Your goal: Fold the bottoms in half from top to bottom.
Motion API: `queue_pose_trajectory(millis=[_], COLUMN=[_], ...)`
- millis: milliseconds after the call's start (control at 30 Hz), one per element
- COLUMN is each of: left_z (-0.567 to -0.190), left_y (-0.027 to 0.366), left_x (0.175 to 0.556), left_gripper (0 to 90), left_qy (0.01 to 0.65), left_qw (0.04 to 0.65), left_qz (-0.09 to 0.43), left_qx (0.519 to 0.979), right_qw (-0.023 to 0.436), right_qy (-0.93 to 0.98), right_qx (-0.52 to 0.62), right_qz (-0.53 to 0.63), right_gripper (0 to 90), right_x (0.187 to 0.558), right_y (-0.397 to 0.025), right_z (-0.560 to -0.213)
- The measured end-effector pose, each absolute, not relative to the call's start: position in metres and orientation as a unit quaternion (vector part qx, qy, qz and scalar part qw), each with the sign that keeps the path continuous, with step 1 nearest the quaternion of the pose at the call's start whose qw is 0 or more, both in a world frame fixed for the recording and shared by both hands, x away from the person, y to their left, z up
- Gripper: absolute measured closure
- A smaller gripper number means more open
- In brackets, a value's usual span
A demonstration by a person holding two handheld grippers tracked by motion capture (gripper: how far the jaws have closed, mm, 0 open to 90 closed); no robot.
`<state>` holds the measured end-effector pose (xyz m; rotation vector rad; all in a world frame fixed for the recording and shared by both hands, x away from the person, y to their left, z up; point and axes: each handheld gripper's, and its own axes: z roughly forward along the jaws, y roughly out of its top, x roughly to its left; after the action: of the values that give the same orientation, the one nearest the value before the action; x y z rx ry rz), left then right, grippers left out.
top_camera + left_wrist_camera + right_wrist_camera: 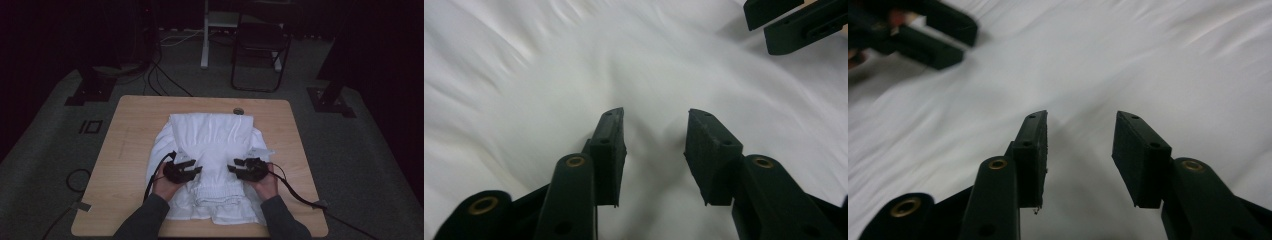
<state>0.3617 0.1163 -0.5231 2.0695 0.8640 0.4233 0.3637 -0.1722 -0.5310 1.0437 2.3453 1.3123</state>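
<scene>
- High view: you have one white garment spread on the table, and it lies directly under both grippers, between them and reaching ahead of them toward the far edge.
- Your left gripper and right gripper sit over the garment's near half, tips turned inward toward each other with a strip of cloth between them, which looks like a setup for gathering or folding that middle part.
- Left gripper view: the left gripper has its jaws spread well apart with nothing between them but the cloth below; it holds nothing.
- In that view the right gripper's black tips sit ahead and to the upper right, close by.
- Right gripper view: the right gripper is likewise wide open and empty, with the cloth just beneath its tips.
- Whether the tips touch the fabric or hover just above it, you cannot tell.
- Count: one garment, two grippers, two hands, one table.
- A small round fitting sits at the table's far edge, just past the garment.
- Judged from this, the grasp is not yet made.
</scene>
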Motion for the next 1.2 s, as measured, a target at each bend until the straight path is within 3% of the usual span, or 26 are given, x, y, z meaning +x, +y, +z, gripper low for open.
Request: queue_pose_trajectory(millis=[167, 333, 967, 1100, 1200], left_z=[-0.531, -0.558, -0.563, -0.547, -0.525], left_y=[0.111, 0.117, 0.13, 0.134, 0.142], left_x=[0.404, 0.418, 0.323, 0.321, 0.334], left_gripper=[57.5, 57.9, 54.8, 51.3, 49.4], left_qy=[0.375, 0.391, 0.399, 0.398, 0.398], left_qw=[0.404, 0.406, 0.416, 0.413, 0.417], left_qz=[0.186, 0.163, 0.148, 0.147, 0.185], left_qx=[0.814, 0.81, 0.804, 0.806, 0.796], right_qw=[0.18, 0.184, 0.191, 0.193, 0.193], right_qy=[0.787, 0.8, 0.792, 0.794, 0.794], right_qx=[0.407, 0.429, 0.42, 0.415, 0.415], right_qz=[0.429, 0.376, 0.4, 0.4, 0.4], right_gripper=[53.7, 52.3, 51.3, 51.4, 51.4], right_x=[0.413, 0.437, 0.345, 0.339, 0.339], right_y=[-0.17, -0.164, -0.161, -0.16, -0.16], right_z=[-0.527, -0.552, -0.57, -0.57, -0.57])
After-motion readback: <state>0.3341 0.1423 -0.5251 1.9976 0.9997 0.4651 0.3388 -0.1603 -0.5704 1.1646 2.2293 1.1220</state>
